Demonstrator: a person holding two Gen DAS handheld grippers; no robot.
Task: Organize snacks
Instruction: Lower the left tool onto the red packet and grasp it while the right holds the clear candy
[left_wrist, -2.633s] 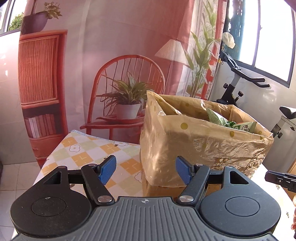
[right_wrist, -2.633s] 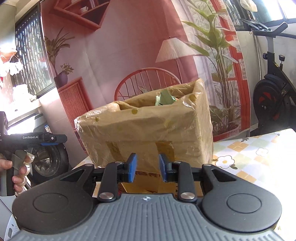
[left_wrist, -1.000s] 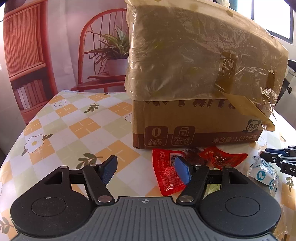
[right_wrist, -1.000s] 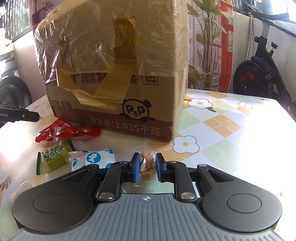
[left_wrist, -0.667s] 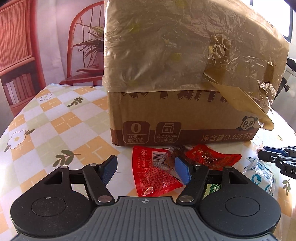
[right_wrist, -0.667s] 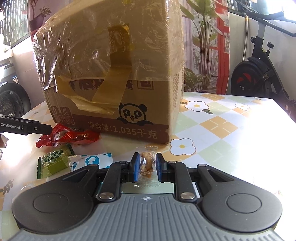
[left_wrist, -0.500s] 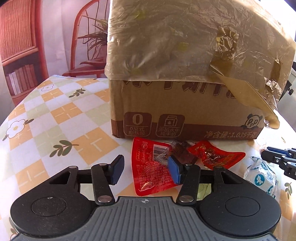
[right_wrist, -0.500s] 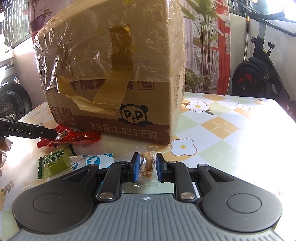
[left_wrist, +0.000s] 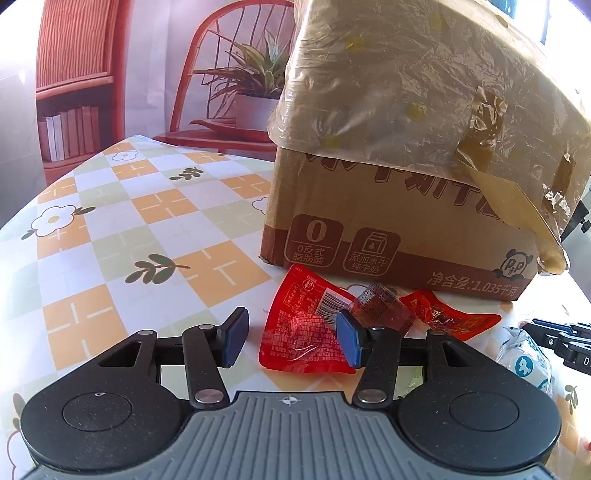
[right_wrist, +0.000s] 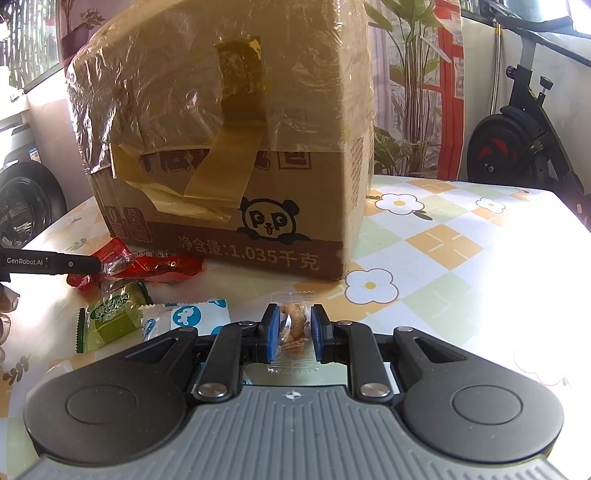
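Note:
A taped cardboard box lined with plastic film stands on the checked tablecloth. In front of it lie a red snack packet, a dark clear packet and a second red packet. My left gripper is low over the first red packet. Its jaws are half apart around the packet and the left pad is clear of it. My right gripper is shut on a small clear packet of nuts, near the table. In the right wrist view a finger of the left gripper reaches the red packets.
A green packet and a white-and-blue packet lie left of my right gripper. An exercise bike stands beyond the table's right edge. A printed backdrop with a red chair hangs behind the table.
My left gripper has narrowed its jaws, sunk and rolled a little, and the red packet now lies between them. My right gripper has kept still with the nut packet.

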